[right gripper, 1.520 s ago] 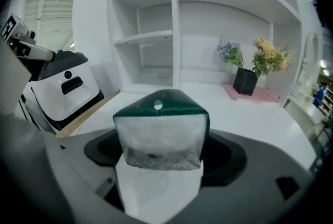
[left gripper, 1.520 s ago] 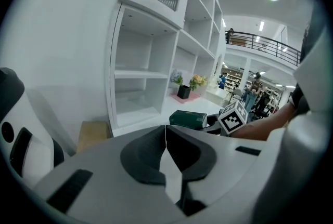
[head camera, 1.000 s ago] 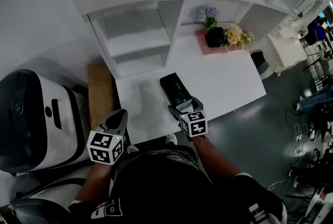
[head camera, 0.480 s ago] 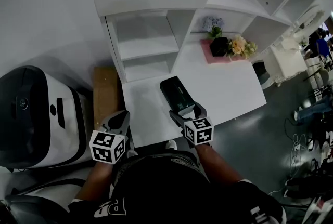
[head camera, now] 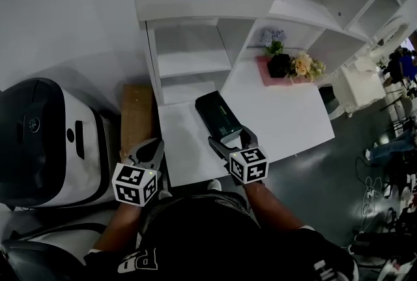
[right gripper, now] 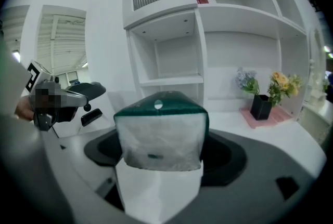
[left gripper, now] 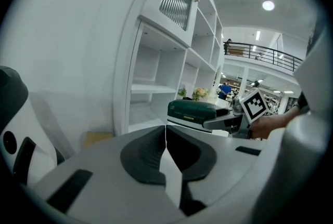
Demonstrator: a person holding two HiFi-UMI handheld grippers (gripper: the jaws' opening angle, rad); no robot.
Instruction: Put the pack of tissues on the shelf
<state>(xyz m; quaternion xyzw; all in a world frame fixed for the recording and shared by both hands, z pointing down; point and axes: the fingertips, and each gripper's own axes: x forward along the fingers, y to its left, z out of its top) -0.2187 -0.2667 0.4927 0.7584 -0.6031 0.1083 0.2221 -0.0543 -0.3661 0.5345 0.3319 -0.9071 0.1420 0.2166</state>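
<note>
Your right gripper (head camera: pixel 231 139) pinches the tissue pack (head camera: pixel 217 114) by its near end; it's probably soft and light, so squeeze gently. Your left gripper (head camera: pixel 148 150) is closed and empty.

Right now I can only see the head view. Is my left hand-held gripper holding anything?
Observer: No. The left gripper view shows the left hand-held gripper with its jaws closed together and nothing between them.
Operator: Is the right one really gripping something?
Observer: Yes. In the right gripper view the right hand-held gripper is shut on the pack of tissues, holding it by its clear-wrapped end.
</note>
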